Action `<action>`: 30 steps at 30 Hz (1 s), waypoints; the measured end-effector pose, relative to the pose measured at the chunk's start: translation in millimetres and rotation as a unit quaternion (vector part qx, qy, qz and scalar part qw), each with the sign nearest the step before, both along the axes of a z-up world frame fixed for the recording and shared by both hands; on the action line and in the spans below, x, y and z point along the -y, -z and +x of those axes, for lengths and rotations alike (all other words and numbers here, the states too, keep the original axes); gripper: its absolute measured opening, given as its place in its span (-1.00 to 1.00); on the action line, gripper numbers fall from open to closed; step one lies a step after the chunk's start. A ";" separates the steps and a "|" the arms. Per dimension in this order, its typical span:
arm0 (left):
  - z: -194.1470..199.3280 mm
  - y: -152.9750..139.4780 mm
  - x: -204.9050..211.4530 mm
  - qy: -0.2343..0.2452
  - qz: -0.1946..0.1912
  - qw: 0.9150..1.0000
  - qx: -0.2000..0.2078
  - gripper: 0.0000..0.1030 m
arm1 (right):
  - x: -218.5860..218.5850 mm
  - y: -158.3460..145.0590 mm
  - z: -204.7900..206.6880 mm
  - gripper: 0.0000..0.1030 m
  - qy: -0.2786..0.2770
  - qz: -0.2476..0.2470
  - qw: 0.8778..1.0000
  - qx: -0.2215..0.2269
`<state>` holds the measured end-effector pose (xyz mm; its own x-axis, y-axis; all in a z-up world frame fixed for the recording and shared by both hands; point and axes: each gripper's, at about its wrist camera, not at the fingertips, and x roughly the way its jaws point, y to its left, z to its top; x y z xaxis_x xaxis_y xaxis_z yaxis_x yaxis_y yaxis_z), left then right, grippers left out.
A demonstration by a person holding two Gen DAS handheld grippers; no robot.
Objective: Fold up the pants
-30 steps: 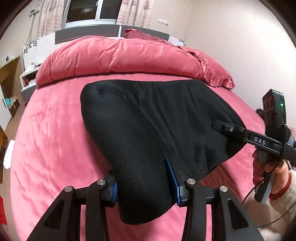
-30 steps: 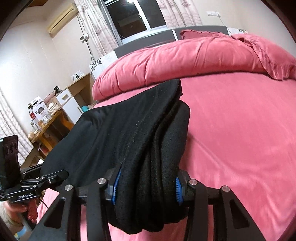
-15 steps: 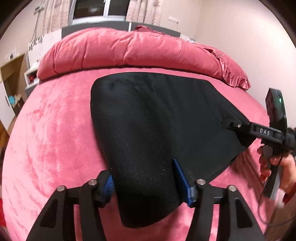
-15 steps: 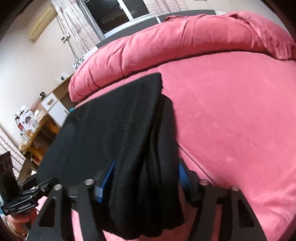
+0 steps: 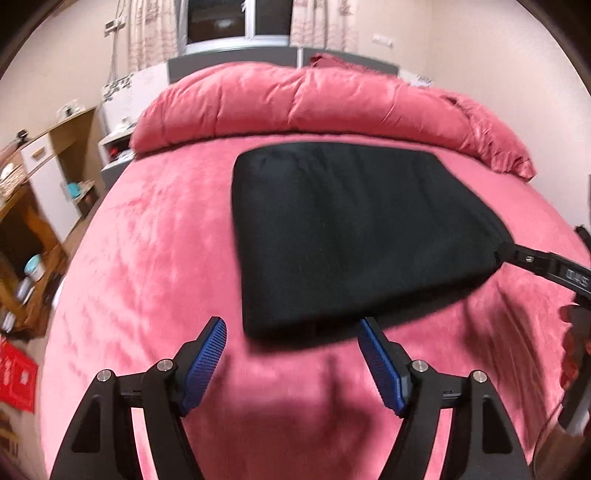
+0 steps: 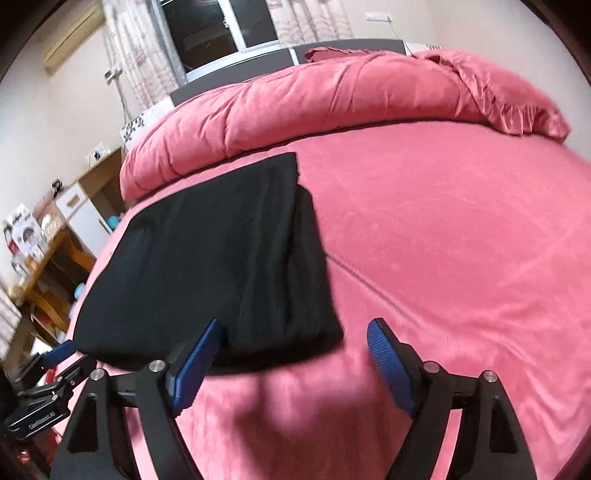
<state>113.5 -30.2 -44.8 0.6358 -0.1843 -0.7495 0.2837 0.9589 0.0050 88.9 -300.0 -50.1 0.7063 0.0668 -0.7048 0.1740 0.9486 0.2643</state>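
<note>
Pink bed (image 5: 155, 258) fills both views | black pants (image 5: 354, 236) lie folded flat on it, just below the rolled pink duvet (image 5: 314, 103) | left gripper (image 5: 291, 354) opening, nothing pinched | right gripper (image 6: 291, 354) opening, pants' near edge just beyond its pads

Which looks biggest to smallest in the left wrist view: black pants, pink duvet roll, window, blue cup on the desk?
1. black pants
2. pink duvet roll, close behind and farther from the camera, so the order of these two is unsure
3. window
4. blue cup, plainly the smallest
</note>
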 end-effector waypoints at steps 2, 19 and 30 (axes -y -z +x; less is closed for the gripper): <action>-11.2 3.1 1.1 -0.011 0.010 1.000 -0.011 0.47 | -10.8 -2.5 -12.3 0.73 -0.004 -0.014 1.000 -0.006; -104.5 -30.7 -17.9 -0.043 -0.019 0.998 0.047 0.47 | -78.4 -26.4 -102.6 0.83 -0.006 -0.079 0.997 0.021; -113.6 -36.1 -23.8 -0.064 -0.031 0.996 0.048 0.47 | -80.3 -28.1 -113.8 0.83 -0.012 -0.072 0.997 0.020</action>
